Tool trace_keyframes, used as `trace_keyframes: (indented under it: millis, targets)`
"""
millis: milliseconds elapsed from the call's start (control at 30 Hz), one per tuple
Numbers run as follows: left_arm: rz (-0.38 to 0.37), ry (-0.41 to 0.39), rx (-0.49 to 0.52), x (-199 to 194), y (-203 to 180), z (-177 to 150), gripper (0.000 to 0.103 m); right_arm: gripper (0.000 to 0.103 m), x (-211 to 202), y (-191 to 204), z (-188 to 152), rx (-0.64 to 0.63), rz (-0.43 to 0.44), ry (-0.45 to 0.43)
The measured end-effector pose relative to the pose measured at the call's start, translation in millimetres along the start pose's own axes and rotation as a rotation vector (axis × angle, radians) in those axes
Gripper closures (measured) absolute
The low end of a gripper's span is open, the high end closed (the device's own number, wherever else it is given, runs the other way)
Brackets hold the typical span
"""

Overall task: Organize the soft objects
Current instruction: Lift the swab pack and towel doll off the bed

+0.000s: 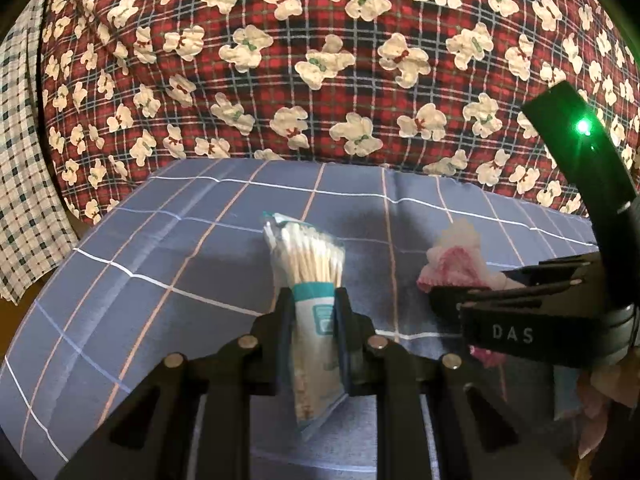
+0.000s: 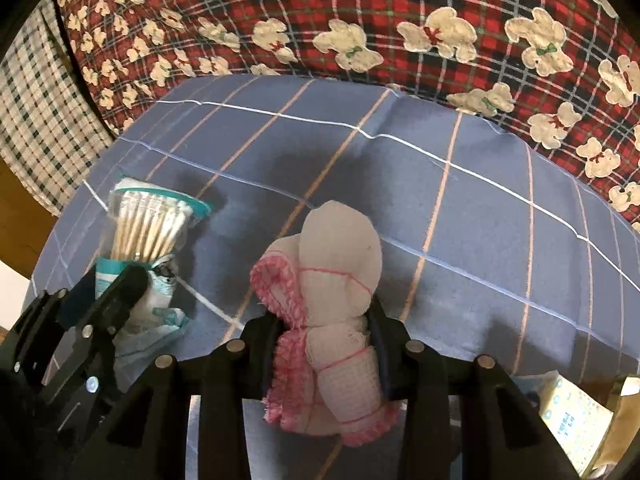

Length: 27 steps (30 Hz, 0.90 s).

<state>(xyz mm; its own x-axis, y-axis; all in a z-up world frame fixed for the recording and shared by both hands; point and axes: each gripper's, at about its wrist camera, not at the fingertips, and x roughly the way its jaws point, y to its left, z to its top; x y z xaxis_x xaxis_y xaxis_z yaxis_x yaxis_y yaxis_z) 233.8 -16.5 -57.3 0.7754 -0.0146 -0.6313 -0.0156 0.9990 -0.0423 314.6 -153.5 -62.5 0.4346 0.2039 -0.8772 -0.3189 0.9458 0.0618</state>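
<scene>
My left gripper (image 1: 314,300) is shut on a clear and teal packet of cotton swabs (image 1: 306,256), held just above a blue checked pillow (image 1: 180,248). My right gripper (image 2: 326,320) is shut on a rolled white cloth with pink frilled edging (image 2: 336,276), also over the pillow (image 2: 480,216). In the left wrist view the right gripper (image 1: 444,294) comes in from the right with the cloth (image 1: 456,260). In the right wrist view the left gripper (image 2: 140,276) and the swab packet (image 2: 148,224) are at the left.
A red plaid blanket with white bears (image 1: 320,60) lies behind the pillow and also shows in the right wrist view (image 2: 400,12). A white and green checked cloth (image 1: 24,200) hangs at the left. A pale printed packet (image 2: 572,420) sits at the lower right.
</scene>
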Motion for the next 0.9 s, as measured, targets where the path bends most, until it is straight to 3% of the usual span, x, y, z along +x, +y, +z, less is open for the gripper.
trace_keyframes:
  millis: [400, 600, 900]
  targets:
    - [0.021, -0.046, -0.031, -15.8, 3.1, -7.4, 0.085, 0.062, -1.3, 22.2, -21.3, -0.010, 0.035, 0.067]
    - [0.015, -0.050, -0.057, -24.9, 7.7, -14.1, 0.085, 0.062, -16.0, 22.9, -31.4, 0.003, 0.041, 0.031]
    - [0.019, -0.072, -0.072, -42.4, 9.0, -25.8, 0.085, 0.062, -48.6, 33.0, -52.9, -0.006, 0.018, -0.088]
